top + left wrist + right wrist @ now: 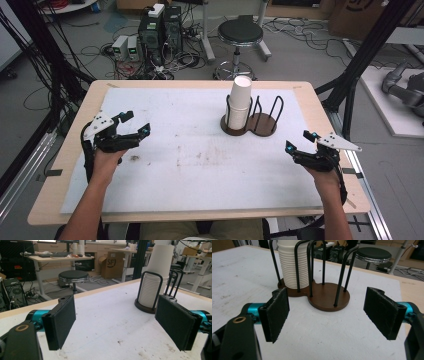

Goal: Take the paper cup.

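A stack of white paper cups [239, 102] stands in the left slot of a brown two-slot holder [262, 127] with black wire hoops, at the table's middle right. The holder's right slot [329, 296] holds nothing. My left gripper [136, 123] hovers open over the table's left side, far from the cup stack [154, 280]. My right gripper [300, 140] is open at the right edge, a short way in front of and to the right of the holder [322, 293]. Nothing is between either pair of jaws.
A white mat [190, 150] with a few dark stains covers the wooden table [75, 125]. Beyond the far edge stand a black stool [240, 35], computer towers [160, 30] and tangled cables. Black frame posts [360, 60] rise at the right.
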`<state>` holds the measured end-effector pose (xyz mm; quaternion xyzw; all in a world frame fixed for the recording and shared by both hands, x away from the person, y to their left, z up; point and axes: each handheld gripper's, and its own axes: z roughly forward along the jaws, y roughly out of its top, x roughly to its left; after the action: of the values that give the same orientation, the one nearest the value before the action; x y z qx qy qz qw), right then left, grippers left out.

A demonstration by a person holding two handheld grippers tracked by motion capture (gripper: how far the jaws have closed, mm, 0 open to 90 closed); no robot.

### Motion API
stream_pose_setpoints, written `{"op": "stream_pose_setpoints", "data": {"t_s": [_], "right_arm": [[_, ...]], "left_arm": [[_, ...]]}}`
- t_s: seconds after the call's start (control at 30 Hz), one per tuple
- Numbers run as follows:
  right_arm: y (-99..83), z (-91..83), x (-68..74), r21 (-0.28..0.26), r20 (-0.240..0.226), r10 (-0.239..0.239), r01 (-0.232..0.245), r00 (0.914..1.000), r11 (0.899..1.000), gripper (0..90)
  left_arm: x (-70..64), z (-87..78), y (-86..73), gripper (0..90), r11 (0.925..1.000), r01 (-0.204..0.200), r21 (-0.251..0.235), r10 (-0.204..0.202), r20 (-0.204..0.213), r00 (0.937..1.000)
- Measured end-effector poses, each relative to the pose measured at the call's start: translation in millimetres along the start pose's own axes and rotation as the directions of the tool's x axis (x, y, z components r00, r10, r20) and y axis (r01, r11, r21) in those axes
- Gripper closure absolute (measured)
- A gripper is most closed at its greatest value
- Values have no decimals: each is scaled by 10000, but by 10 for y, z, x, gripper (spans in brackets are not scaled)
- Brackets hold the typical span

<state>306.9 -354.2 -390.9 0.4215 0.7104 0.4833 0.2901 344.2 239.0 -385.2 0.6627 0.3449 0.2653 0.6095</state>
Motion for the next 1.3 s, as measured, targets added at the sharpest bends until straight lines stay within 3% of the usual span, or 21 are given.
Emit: {"op": "stream_pose_setpoints", "data": {"t_s": [0.4, 0.47, 0.53, 0.7, 0.73, 0.87, 0.97, 1.13, 1.3], "right_arm": [[2, -24, -14, -205, -60, 272, -273, 9996, 9994, 211], [18, -15, 30, -225, -153, 156, -159, 9998, 9996, 217], [33, -10, 75, -258, -159, 214, -218, 9996, 9994, 295], [124, 38, 158, -559, 67, 279, -275, 9996, 9981, 245], [204, 99, 247, -672, -95, 298, -303, 9995, 9973, 199], [363, 205, 423, -967, -707, -37, -32, 9975, 9953, 211], [479, 321, 489, -1332, -1223, -315, 150, 9920, 9910, 368], [596, 562, 534, -1287, -1647, -576, 364, 9847, 9910, 555], [640, 754, 525, -1382, -1945, -229, -43, 9806, 9904, 765]], "left_arm": [[4, 21, -45, 170, 9997, 230, 68, -230, -52, 9997], [-5, 26, -56, 169, 9997, 235, 109, -234, -34, 9997], [-22, 33, -58, 170, 9997, 168, 176, -168, 16, 9999], [-60, 25, -58, 169, 9998, 76, 161, -77, 102, 9999], [-65, 24, -56, 170, 9998, 101, 161, -103, 117, 9999], [-65, 54, -60, 170, 9997, 86, 220, -91, 206, 9997], [-66, 71, -70, 170, 9996, 120, 256, -126, 233, 9996], [-57, 88, -89, 169, 9992, 185, 358, -194, 257, 9995], [-72, 79, -100, 170, 9990, 157, 423, -169, 271, 9995]]}}
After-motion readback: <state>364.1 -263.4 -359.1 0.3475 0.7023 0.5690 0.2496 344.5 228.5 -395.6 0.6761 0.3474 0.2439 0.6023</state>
